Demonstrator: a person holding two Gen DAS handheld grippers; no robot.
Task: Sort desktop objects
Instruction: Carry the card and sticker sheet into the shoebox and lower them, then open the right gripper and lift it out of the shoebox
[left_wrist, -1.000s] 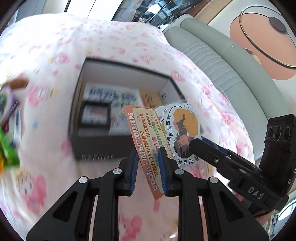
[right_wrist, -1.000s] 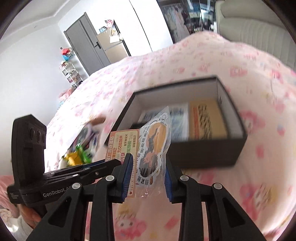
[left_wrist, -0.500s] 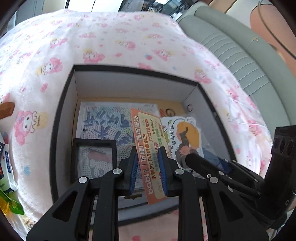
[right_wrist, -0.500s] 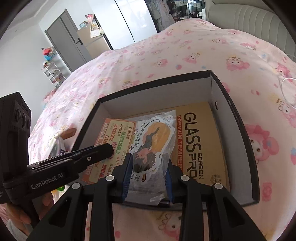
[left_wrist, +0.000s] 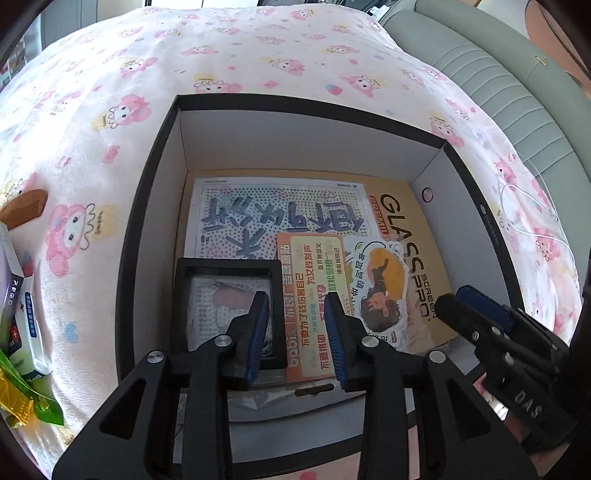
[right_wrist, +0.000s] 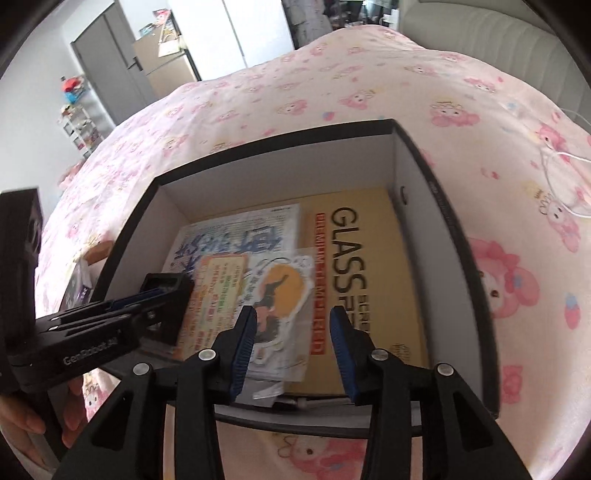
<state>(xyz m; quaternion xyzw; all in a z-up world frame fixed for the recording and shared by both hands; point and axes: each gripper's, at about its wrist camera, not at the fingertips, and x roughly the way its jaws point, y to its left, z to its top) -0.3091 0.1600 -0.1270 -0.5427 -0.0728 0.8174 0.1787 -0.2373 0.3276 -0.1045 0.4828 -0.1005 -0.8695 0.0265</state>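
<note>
A black box with white walls (left_wrist: 155, 206) (right_wrist: 465, 258) lies open on the bed. In it lie an orange card (left_wrist: 314, 295) (right_wrist: 214, 291) and a clear sticker packet with a cartoon figure (left_wrist: 384, 284) (right_wrist: 280, 295), side by side on a yellow "GLASS" pack (left_wrist: 417, 236) (right_wrist: 354, 258) and a dotted sheet (left_wrist: 273, 214). A small black frame (left_wrist: 225, 295) sits at the box's front left. My left gripper (left_wrist: 295, 325) is open above the orange card. My right gripper (right_wrist: 291, 332) is open above the sticker packet. Both are empty.
The bed has a pink cartoon-print cover (left_wrist: 258, 55). Left of the box lie a brown comb (left_wrist: 26, 210), small boxes (left_wrist: 18, 314) and green and yellow packets (left_wrist: 26, 402). A grey-green headboard (left_wrist: 498, 74) runs along the right. A white cable (right_wrist: 561, 155) lies right of the box.
Both grippers moved over the box, lowered and opened. The orange card and the sticker packet left the jaws and now lie inside the box.
</note>
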